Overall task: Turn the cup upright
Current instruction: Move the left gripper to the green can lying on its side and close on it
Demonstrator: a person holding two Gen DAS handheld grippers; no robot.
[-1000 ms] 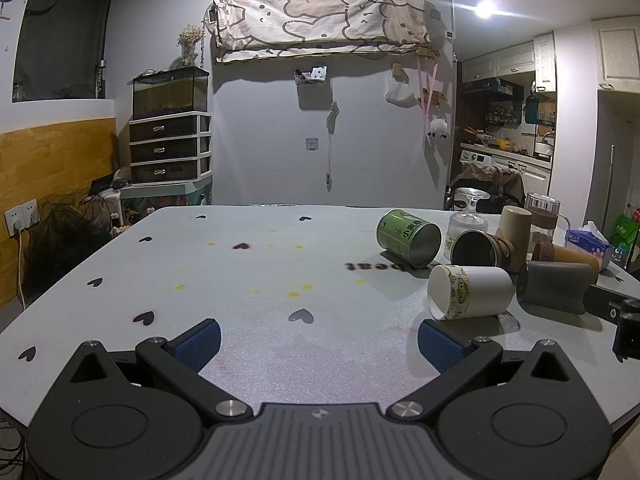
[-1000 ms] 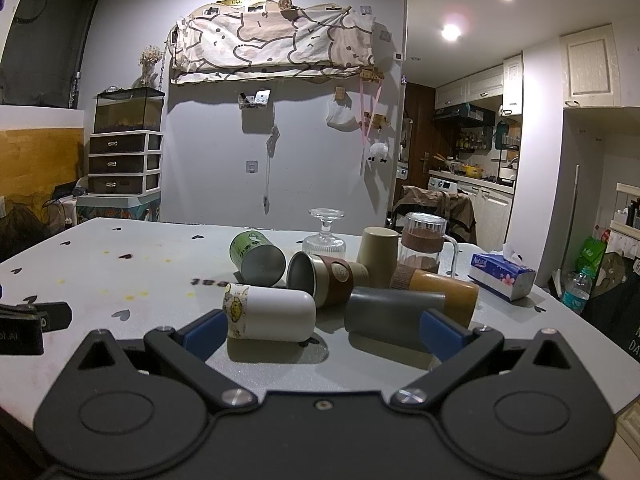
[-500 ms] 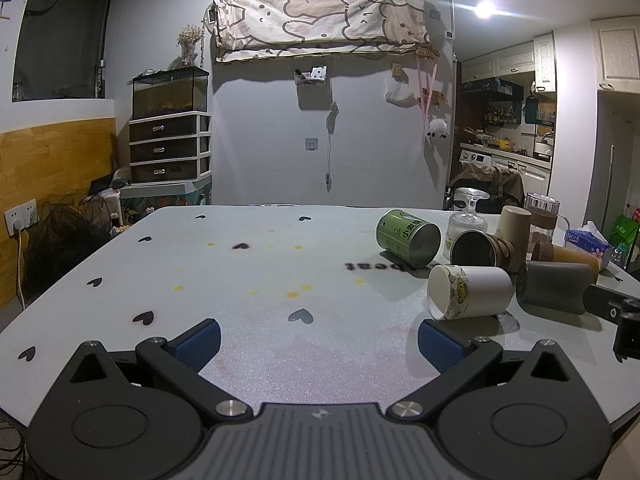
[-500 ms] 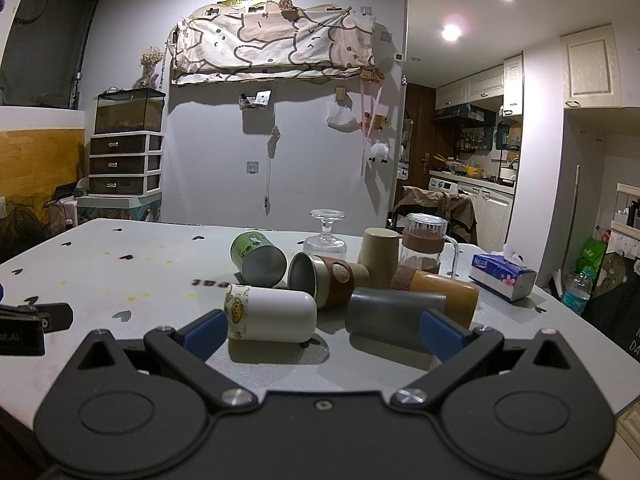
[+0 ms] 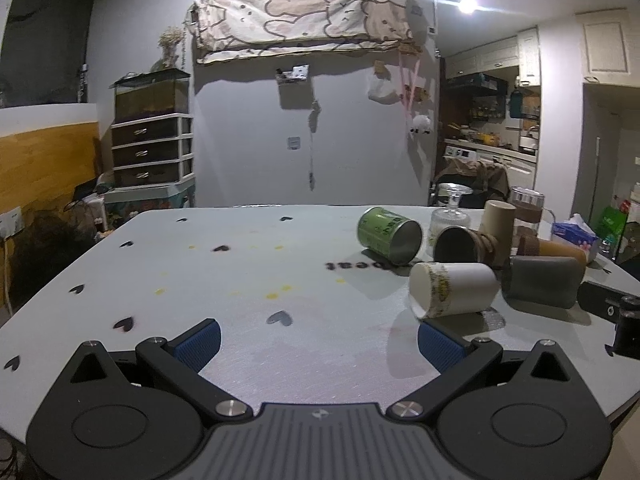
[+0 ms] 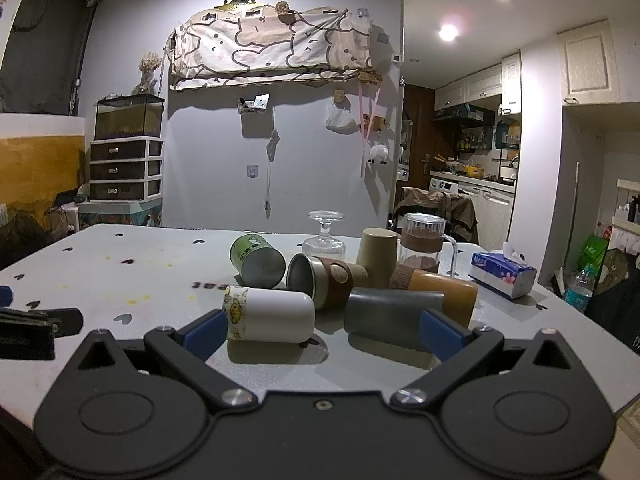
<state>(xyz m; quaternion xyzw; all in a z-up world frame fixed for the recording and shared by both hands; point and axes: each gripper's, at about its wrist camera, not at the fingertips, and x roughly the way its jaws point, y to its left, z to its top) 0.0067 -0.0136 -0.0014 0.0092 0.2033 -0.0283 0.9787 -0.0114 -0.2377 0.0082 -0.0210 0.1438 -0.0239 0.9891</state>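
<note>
A white cup (image 6: 270,318) with a yellow print band lies on its side on the grey table (image 5: 240,280), its mouth to the left; it also shows in the left wrist view (image 5: 452,290). My right gripper (image 6: 322,332) is open, low over the table, with the white cup just beyond and between its blue pads. My left gripper (image 5: 318,344) is open and empty, with the cup just beyond its right pad (image 5: 438,346). A grey cup (image 6: 394,320), a brown-sleeved steel cup (image 6: 320,280) and a green can (image 6: 258,258) also lie on their sides.
Behind the fallen cups stand an upturned beige cup (image 6: 378,254), a glass jar with a brown band (image 6: 422,246) and an upturned glass dish (image 6: 324,236). An amber cup (image 6: 436,290) lies behind the grey one. A tissue pack (image 6: 504,276) sits at the right.
Both views have shifted only slightly. The right gripper has crept a little closer to the white cup. No cup has moved.
</note>
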